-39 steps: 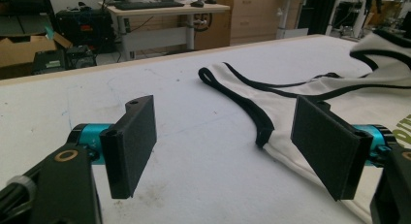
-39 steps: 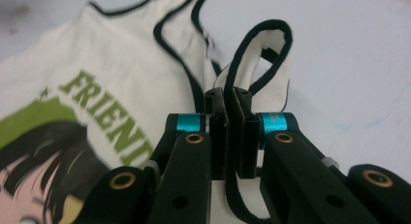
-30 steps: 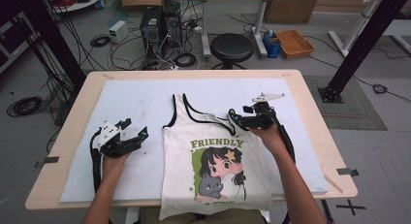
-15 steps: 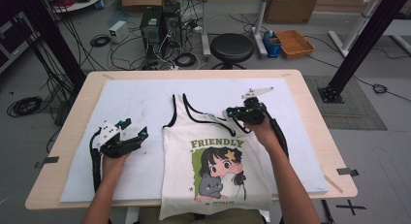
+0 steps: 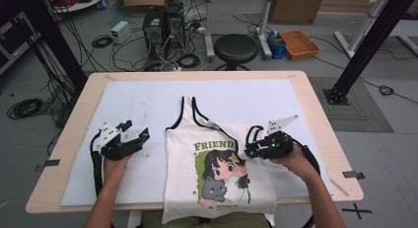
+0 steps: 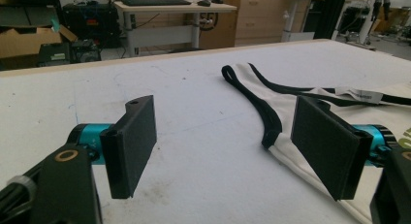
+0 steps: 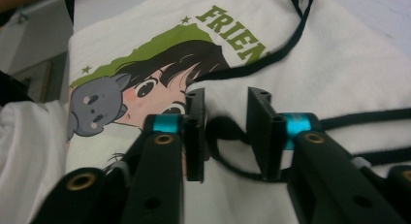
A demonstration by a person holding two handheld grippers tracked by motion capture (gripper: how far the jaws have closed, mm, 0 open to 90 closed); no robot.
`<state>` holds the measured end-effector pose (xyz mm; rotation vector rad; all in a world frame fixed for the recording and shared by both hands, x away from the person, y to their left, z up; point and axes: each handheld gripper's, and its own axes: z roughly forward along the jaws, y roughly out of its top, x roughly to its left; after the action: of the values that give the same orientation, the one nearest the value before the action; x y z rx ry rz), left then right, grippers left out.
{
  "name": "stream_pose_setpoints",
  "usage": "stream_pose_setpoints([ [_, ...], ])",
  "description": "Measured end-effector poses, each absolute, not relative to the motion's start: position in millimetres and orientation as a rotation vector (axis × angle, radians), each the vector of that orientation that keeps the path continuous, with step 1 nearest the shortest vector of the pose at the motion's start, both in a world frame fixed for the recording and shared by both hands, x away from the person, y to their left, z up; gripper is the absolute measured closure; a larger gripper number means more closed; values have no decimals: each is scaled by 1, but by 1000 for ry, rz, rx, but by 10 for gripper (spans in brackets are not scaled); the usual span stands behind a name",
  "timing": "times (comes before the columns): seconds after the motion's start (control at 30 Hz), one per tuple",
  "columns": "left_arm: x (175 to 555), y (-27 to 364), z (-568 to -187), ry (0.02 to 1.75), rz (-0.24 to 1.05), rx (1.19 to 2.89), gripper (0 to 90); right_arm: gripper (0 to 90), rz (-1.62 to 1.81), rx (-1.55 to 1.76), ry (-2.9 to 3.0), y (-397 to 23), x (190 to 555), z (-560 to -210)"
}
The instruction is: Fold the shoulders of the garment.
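Cluttered workshop behind us, cables and a stool (image 5: pixel 237 49) on the floor, and we're at the wooden table (image 5: pixel 315 95) with its white mat (image 5: pixel 148 102).

Starting at the tongs: our right gripper (image 5: pixel 252 148) sits on the right half of the tank top (image 5: pixel 217 188), jaws pointing left. Its jaws have just been opening a bit after pinching shut, and now they stand narrow with a loop of the black strap (image 7: pixel 224 132) between them. From the right gripper view the pads don't seem to press on it, so we'd call that strap let go. Our left gripper (image 5: pixel 137 135) rests on the mat just left of the shirt, jaws wide with nothing between them; in the left gripper view the other strap (image 6: pixel 261 105) lies just ahead of its right-hand jaw.

Progress, as we read it: the right strap and shoulder are folded down over the cartoon print, next to the FRIEND lettering. The left strap is flat and unfolded, and the hem hangs off the near table edge. So one fold looks done; the left side and the bottom are left, we reckon.
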<state>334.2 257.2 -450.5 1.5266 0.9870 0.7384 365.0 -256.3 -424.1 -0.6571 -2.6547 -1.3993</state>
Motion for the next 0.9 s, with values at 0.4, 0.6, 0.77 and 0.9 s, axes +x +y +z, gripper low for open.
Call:
stream_pose_setpoints([
  [0.4,356,240,-422,1060,634,1585,243,796,-1287,-639,-2802,-218,363,-435],
  [0.6,402,204,-410,1109,547,1725,244,822,-1180,-633,-2834,-224,362,-441],
  [0.77,439,176,-407,1159,488,1784,259,518,-1386,-783,-2734,-236,367,-432],
  [0.9,465,154,-415,1208,448,1849,264,445,-1490,-903,-2685,-245,370,-428],
])
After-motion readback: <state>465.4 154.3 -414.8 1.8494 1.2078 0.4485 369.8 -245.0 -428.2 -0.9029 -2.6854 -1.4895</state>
